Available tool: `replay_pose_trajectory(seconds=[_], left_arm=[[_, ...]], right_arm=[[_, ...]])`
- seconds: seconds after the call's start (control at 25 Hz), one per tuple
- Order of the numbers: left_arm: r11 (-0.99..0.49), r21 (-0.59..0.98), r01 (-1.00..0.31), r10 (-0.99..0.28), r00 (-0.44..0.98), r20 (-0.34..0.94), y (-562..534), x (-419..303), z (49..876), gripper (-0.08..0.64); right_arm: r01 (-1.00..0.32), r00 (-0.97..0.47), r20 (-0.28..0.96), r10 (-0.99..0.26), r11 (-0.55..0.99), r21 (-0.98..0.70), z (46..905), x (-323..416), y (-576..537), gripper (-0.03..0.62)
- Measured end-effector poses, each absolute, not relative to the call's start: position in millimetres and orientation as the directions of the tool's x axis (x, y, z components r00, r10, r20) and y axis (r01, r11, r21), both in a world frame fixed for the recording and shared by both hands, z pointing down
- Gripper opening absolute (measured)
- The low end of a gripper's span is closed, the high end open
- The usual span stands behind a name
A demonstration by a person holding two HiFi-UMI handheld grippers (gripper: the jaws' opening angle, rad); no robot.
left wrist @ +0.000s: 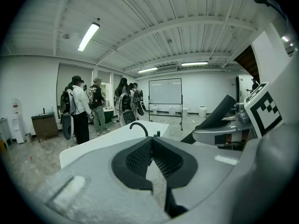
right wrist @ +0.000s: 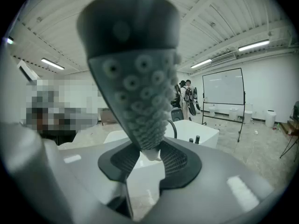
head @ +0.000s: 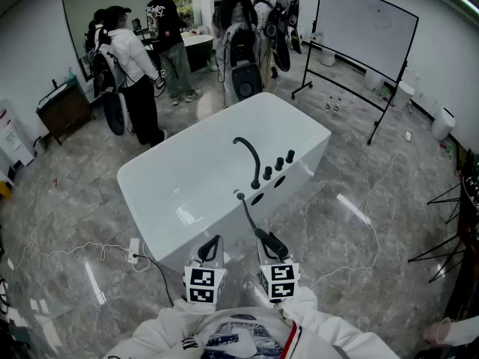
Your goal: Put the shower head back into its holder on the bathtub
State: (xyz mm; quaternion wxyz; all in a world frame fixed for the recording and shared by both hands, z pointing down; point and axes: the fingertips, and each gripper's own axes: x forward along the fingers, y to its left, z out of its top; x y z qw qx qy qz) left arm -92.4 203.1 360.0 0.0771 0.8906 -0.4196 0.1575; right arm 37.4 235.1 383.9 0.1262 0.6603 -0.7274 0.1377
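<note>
Stands at the near side of the white bathtub [head: 179,182], a gripper in each hand, both tilted slightly down toward it. Grips the shower head [right wrist: 133,73] in the right gripper [right wrist: 150,154]: jaws pressed on its narrow lower end, nozzle face toward the camera, broad top rising well above the pads. In the head view, holds it low and just outside the tub's near wall, out of the tub and away from the deck fittings. From the shower head, a dark hose [head: 247,214] up to a small fitting on the near rim. Carries nothing in the left gripper [left wrist: 151,143]: jaws closed tip against tip, only floor and tub beyond them. Holds that gripper just beside the right one, apart from the hose, marker cubes [head: 203,284] close to the chest.

On the tub deck: a black curved spout [head: 251,158] arching over the tub's inside, and beside it a row of three black knobs [head: 278,163]. Cannot tell which deck fitting is the holder.

Around the tub, grey marbled floor [head: 359,223]; a white cable with a power strip [head: 135,251] near the left corner. Behind, a wheeled whiteboard [head: 367,25] and several people [head: 135,66] with backpacks, well apart from the tub.
</note>
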Motion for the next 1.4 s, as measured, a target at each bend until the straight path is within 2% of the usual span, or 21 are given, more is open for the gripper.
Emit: replay_pose_trajectory(seconds=[0.48, 0.8, 1.4], left_arm=[[-0.607, 0.007, -0.795, -0.740, 0.568, 0.360, 210, -80, 364, 0.002], [-0.596, 0.017, -0.803, -0.734, 0.554, 0.392, 220, -76, 378, 0.002], [-0.643, 0.003, -0.765, -0.695, 0.586, 0.417, 135, -68, 391, 0.002]], right_arm=[[-0.990, -0.137, 0.351, -0.926, 0.130, -0.045, 378, 48, 238, 0.138], [-0.985, -0.166, 0.293, -0.942, 0.171, -0.009, 360, 52, 223, 0.138], [-0.992, -0.123, 0.301, -0.946, 0.121, -0.024, 361, 56, 159, 0.138]])
